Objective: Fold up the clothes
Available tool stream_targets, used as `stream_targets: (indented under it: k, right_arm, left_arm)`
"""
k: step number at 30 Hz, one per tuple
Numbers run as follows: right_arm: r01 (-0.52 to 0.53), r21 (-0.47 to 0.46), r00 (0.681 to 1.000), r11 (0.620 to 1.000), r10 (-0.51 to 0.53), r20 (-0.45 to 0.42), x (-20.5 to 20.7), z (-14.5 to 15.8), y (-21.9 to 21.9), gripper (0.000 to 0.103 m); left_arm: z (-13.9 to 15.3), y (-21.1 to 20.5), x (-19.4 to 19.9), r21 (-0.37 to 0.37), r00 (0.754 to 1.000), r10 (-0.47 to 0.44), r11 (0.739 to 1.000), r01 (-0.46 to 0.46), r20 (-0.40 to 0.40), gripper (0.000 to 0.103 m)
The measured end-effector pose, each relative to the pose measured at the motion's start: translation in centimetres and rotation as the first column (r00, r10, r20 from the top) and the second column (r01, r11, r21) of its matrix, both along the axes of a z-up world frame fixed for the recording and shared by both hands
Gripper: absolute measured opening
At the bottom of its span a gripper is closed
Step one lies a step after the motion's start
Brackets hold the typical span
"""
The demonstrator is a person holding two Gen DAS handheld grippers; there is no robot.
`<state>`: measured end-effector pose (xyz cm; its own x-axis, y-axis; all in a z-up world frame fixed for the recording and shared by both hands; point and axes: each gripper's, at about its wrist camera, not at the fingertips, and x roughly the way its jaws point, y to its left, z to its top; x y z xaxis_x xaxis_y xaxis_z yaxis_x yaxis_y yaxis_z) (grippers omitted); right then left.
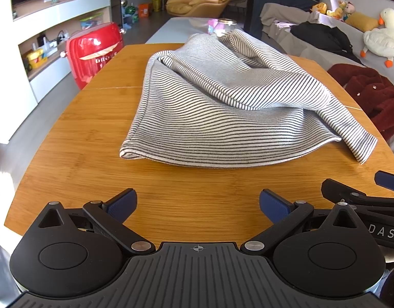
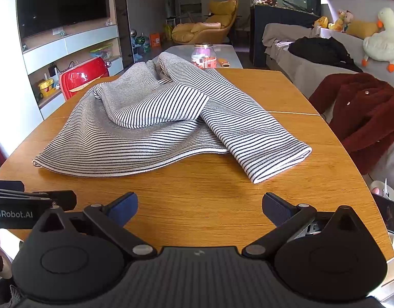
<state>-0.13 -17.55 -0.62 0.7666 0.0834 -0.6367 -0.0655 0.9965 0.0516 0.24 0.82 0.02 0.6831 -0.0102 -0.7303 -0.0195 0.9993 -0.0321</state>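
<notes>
A grey-and-white striped garment (image 1: 222, 102) lies loosely heaped on the wooden table (image 1: 94, 133), with a sleeve trailing to the near right; it also shows in the right wrist view (image 2: 158, 118). My left gripper (image 1: 198, 205) is open and empty, held above the table's near edge, short of the garment's hem. My right gripper (image 2: 199, 208) is open and empty too, just right of the left one, facing the sleeve cuff (image 2: 279, 161). The right gripper's fingers (image 1: 351, 195) show at the left wrist view's right edge.
A dark red fleece coat (image 2: 363, 113) hangs off the table's right side. A red case (image 1: 94, 51) stands left of the table. A glass jar (image 2: 204, 55) sits on a grey table beyond. A sofa with clothes and plush toys (image 2: 381, 41) is at right.
</notes>
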Motion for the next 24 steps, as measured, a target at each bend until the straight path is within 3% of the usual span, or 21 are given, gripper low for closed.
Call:
stream_targets:
  k: [24]
  right_arm:
    - [0.007, 0.01, 1.0, 1.0, -0.007, 0.002, -0.03, -0.1, -0.03, 0.103]
  left_arm:
    - [0.16, 0.12, -0.2, -0.002, 1.0, 0.002, 1.0, -0.002, 0.006, 0.103]
